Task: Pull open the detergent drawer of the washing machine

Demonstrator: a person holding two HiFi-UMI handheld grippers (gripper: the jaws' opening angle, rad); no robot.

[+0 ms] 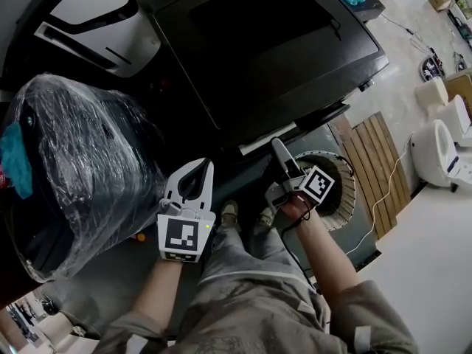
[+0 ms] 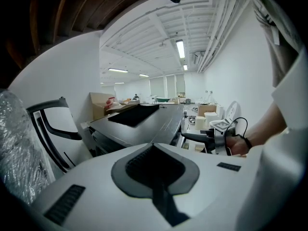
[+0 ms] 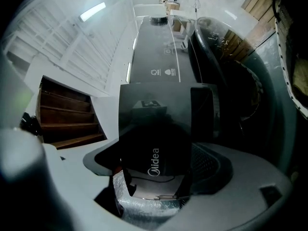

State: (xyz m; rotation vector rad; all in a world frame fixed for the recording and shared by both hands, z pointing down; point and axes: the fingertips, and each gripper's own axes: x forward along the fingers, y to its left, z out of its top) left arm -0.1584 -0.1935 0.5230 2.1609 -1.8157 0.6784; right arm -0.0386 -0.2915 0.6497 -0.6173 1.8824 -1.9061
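Note:
The dark washing machine (image 1: 265, 43) stands before me, its round door (image 1: 341, 192) at the lower right. My right gripper (image 1: 279, 149) reaches the front panel just under the top edge. In the right gripper view the glossy black detergent drawer front (image 3: 159, 109) with a white logo sits between the jaws, and my right gripper (image 3: 154, 146) is shut on it. A pale strip (image 1: 265, 139) shows by the panel's edge. My left gripper (image 1: 201, 167) hangs to the left, apart from the machine, shut and holding nothing. The left gripper (image 2: 154, 150) view shows the washer top (image 2: 144, 121) and the right gripper (image 2: 211, 137).
A bulky machine in plastic wrap (image 1: 74, 168) stands close on the left. A white appliance (image 1: 96, 21) is behind it. A wooden pallet (image 1: 376, 168), a white cable (image 1: 383, 198) and white fixtures (image 1: 435, 146) lie on the floor to the right. My legs (image 1: 243, 271) are below.

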